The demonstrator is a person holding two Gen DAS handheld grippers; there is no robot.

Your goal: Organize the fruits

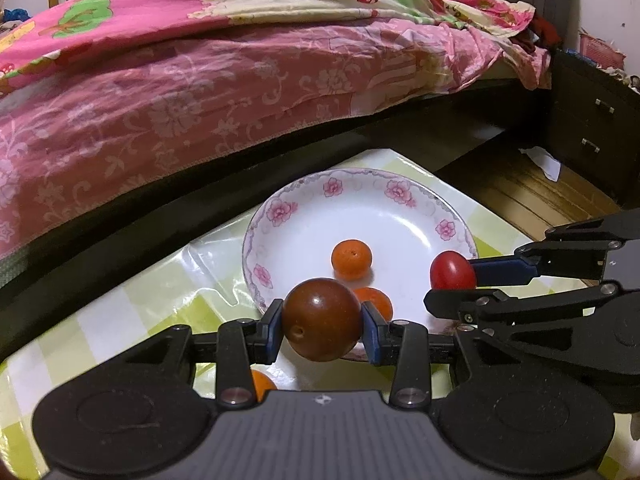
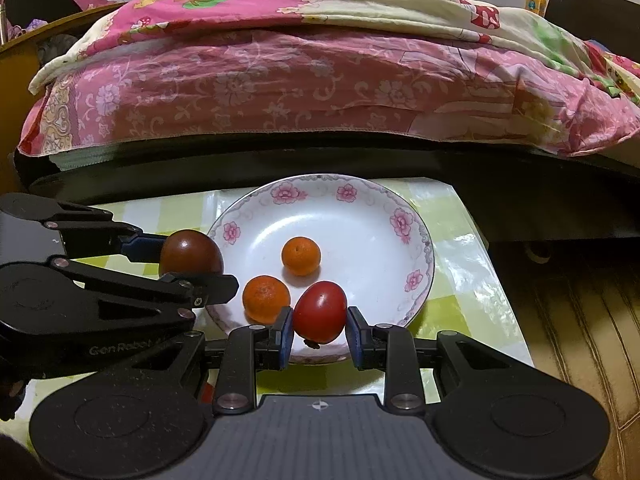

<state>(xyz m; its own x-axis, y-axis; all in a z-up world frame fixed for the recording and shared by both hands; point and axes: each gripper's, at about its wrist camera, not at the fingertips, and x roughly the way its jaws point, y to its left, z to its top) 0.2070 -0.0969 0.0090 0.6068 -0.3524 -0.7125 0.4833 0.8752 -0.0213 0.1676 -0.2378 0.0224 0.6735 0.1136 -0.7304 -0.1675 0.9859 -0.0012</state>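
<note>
My left gripper [image 1: 323,322] is shut on a dark brown round fruit [image 1: 322,319], held over the near rim of a white plate with pink flowers [image 1: 280,212]. The right gripper [image 2: 320,326] is shut on a red oval fruit [image 2: 320,312], above the plate's [image 2: 400,216] near edge. Two small oranges lie in the plate: one near the middle [image 2: 301,256], one nearer the front [image 2: 266,298]. In the right wrist view the left gripper with the brown fruit [image 2: 191,255] comes in from the left. In the left wrist view the red fruit [image 1: 452,271] shows at right.
The plate stands on a small table with a green-and-white checked cover [image 1: 120,312]. Another orange [image 1: 262,386] lies on the cloth under my left gripper. A bed with pink quilts [image 1: 200,80] runs close behind the table. A dark nightstand [image 1: 592,128] and wooden floor lie to the right.
</note>
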